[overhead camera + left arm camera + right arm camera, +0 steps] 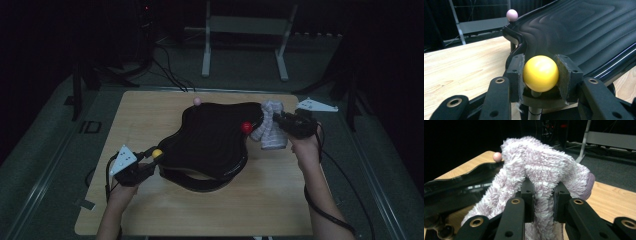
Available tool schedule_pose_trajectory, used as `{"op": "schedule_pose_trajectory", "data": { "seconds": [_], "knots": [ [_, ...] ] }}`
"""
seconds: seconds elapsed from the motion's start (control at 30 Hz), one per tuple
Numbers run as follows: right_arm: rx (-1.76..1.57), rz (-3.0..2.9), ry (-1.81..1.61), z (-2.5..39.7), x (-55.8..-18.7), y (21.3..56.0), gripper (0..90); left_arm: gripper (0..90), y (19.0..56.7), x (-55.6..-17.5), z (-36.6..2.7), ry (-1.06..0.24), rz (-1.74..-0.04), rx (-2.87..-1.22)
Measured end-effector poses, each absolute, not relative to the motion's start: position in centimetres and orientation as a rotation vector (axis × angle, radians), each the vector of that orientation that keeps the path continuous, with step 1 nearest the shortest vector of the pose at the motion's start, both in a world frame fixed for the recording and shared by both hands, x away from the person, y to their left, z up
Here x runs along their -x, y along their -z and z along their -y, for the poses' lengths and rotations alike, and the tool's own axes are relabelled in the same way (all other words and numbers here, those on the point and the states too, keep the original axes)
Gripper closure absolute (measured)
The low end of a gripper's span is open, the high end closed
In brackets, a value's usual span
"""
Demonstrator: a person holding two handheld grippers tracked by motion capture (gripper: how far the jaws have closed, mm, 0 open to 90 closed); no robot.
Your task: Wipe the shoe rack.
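Left tongs (541,75) pinch the yellow knob (540,73), steadying the black ridged rack (212,137) on the desk (145,112). Right tongs (541,202) pinch the fuzzy sock (541,172) at the rack's far-right corner. Next: drape the sock over the red knob (246,127).

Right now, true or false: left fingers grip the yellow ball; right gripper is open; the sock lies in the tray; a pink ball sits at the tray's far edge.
1. Left gripper fingers grip the yellow ball. True.
2. Right gripper is open. False: it is shut on the fuzzy sock.
3. The sock lies inside the black tray. False: it hangs beside the tray's right end.
4. A pink ball sits at the tray's far edge. True.
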State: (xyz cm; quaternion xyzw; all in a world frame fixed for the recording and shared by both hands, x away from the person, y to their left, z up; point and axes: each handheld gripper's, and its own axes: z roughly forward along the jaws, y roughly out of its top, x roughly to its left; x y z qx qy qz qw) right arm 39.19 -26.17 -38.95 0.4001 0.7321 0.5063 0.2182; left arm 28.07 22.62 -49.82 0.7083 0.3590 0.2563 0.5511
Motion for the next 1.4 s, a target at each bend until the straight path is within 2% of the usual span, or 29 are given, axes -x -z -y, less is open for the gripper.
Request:
{"op": "schedule_pose_trajectory", "data": {
  "seconds": [0.47,0.57,0.7,0.73,0.83,0.87,0.93,0.97,1.1,1.13,1.4],
  "knots": [
    [-1.163,-2.096,-1.364,27.0,-38.6,41.7,75.5,60.1,49.8,-28.0,-22.6,-0.610,-0.847,-1.677],
    [-1.141,-2.130,-1.371,27.0,-36.6,43.0,75.3,60.2,49.8,-28.0,-22.5,-0.612,-0.849,-1.675],
    [-1.092,-2.141,-1.402,27.0,-34.4,43.1,75.2,60.1,49.8,-28.0,-22.5,-0.613,-0.849,-1.675],
    [-1.025,-2.149,-1.439,26.7,-32.4,42.3,75.1,60.1,49.9,-28.0,-22.5,-0.612,-0.850,-1.672],
    [-0.983,-2.151,-1.461,26.5,-31.3,41.6,75.1,60.1,49.8,-28.0,-22.5,-0.614,-0.850,-1.674],
    [-0.908,-2.158,-1.521,25.9,-29.6,40.3,74.9,60.1,49.8,-28.0,-22.5,-0.615,-0.852,-1.675],
    [-0.895,-2.156,-1.533,25.9,-29.3,40.1,74.9,60.1,49.8,-28.0,-22.5,-0.615,-0.852,-1.674],
    [-0.827,-2.152,-1.604,25.4,-27.9,38.7,74.9,60.1,49.8,-28.0,-22.5,-0.615,-0.853,-1.674],
    [-0.775,-2.156,-1.649,24.8,-27.0,37.9,74.8,60.1,49.8,-28.0,-22.5,-0.617,-0.851,-1.678],
    [-0.713,-2.191,-1.642,23.5,-26.2,37.8,74.7,60.1,49.8,-27.9,-22.4,-0.619,-0.851,-1.681],
    [-0.804,-2.227,-1.541,22.3,-26.6,40.8,75.2,60.2,49.7,-27.9,-22.4,-0.621,-0.854,-1.689]
  ]
}}
